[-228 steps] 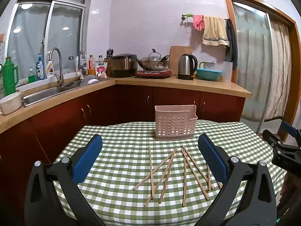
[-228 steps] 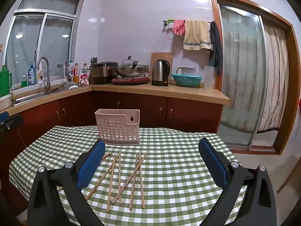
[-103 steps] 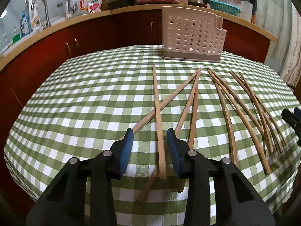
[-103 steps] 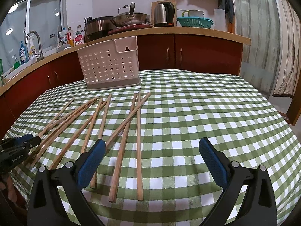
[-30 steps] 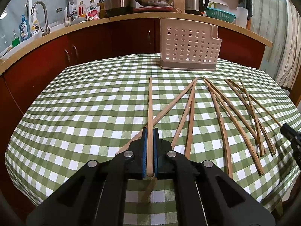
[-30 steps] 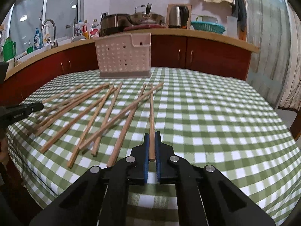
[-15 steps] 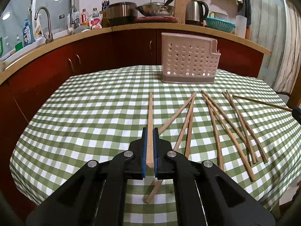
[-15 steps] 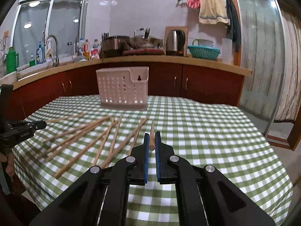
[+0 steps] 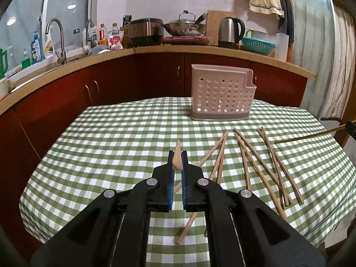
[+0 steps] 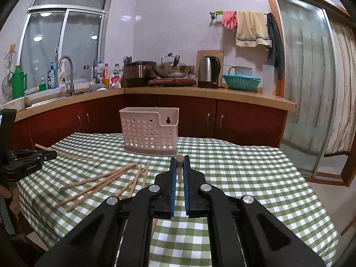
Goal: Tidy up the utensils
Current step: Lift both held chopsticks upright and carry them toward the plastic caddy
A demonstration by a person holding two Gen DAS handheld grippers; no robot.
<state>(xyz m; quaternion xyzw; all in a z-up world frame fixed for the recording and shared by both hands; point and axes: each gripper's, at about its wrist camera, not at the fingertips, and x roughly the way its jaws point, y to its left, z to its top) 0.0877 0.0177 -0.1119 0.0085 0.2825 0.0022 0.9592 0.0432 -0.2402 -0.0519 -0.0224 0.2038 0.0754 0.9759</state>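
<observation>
My left gripper point(image 9: 177, 156) is shut on a wooden chopstick point(image 9: 177, 148), held above the green checked table and pointing ahead. My right gripper point(image 10: 179, 162) is shut on another chopstick point(image 10: 179, 172), also lifted off the cloth. A pale perforated utensil holder point(image 9: 222, 98) point(image 10: 149, 131) stands upright at the far side of the table. Several loose chopsticks point(image 9: 251, 155) point(image 10: 100, 182) lie fanned out on the cloth between the two grippers. The right wrist view shows the left gripper point(image 10: 47, 155) at the left edge with its chopstick point(image 10: 73, 156) sticking out.
The table point(image 9: 111, 146) has a rounded edge with a drop on all sides. Behind it runs a red-cabinet counter point(image 10: 200, 93) with a sink, bottles, a wok and a kettle. A glass sliding door point(image 10: 304, 89) is on the right.
Both grippers have risen from the table, each carrying its chopstick up with it. Each held chopstick now points more level, so it looks shorter. The loose chopsticks have not moved.
</observation>
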